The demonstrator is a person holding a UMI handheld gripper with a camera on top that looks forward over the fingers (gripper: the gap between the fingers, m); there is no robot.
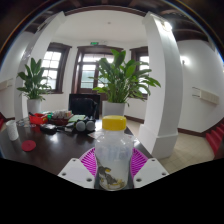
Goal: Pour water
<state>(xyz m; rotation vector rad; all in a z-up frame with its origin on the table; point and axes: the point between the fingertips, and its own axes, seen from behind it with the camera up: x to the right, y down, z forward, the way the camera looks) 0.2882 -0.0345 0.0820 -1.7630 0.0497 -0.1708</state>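
Note:
A clear plastic bottle (112, 155) with a yellow cap (115, 123) stands upright between the fingers of my gripper (112, 165). Both magenta pads (137, 162) press against its sides, so the gripper is shut on the bottle. The bottle is held above and in front of a dark table (50, 145). Its lower part shows something yellowish and dark through the plastic. I cannot tell how much water is inside.
On the dark table to the left lie a red lid (29, 146), a white cup (12, 129), red items (38, 119) and small clutter (80, 125). Potted plants (125, 78) stand behind, beside a white pillar (163, 80). A black chair (85, 105) sits at the table.

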